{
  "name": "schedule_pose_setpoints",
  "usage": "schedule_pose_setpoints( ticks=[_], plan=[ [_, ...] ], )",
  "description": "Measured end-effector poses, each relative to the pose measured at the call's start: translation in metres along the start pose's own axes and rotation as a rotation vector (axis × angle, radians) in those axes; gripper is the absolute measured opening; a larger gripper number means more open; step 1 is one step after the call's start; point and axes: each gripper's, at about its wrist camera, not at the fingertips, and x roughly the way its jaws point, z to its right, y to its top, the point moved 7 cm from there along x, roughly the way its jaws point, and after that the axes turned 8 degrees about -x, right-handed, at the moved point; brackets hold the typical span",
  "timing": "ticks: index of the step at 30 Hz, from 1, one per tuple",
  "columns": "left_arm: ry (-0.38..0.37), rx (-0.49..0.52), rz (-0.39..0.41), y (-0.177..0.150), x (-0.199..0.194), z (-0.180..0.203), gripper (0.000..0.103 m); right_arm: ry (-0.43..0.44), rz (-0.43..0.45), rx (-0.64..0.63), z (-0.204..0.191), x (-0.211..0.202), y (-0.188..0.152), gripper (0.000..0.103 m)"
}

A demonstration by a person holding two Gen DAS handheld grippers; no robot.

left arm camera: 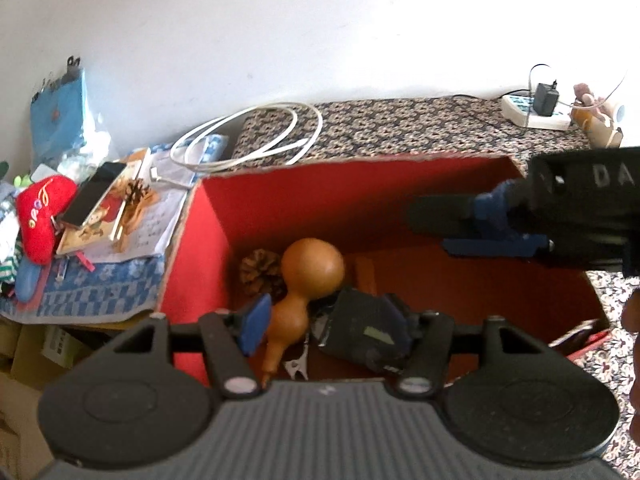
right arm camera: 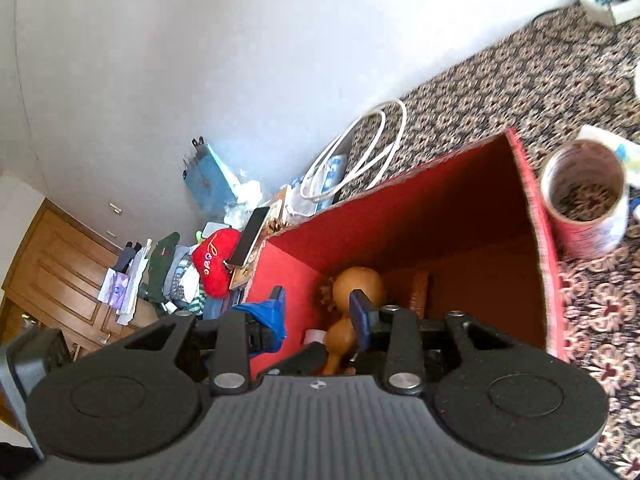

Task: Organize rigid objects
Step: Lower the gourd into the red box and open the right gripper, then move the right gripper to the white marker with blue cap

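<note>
Gourd (left arm camera: 308, 280) between parted left fingers (left arm camera: 254, 324)

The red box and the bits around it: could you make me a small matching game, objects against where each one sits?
Things:
1. gourd
2. white cable
3. phone
4. power strip

Places:
A. coiled on the patterned cloth behind the red box
B. far right, by the wall
C. inside the red box, beside a pine cone
D. on the pile left of the box, next to the red heart cushion

Pairs: 1-C, 2-A, 3-D, 4-B
</note>
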Motion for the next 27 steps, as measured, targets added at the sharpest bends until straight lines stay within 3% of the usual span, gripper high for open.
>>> schedule_pose_setpoints(
  ticks=[6,17,27],
  plan=[
    [-0.018,0.034,0.015,0.000,-0.011,0.026,0.064,-0.031,0.049,-0.007,0.012,-0.031,-0.003,0.019],
    [-0.008,0.043,0.009,-0.010,-0.026,0.076,0.065,-0.017,0.027,0.014,0.048,-0.078,-0.009,0.019],
    [-0.050,0.052,-0.006,-0.020,-0.031,0.145,0.066,-0.051,0.023,0.066,0.109,-0.127,-0.011,0.019]
  ],
)
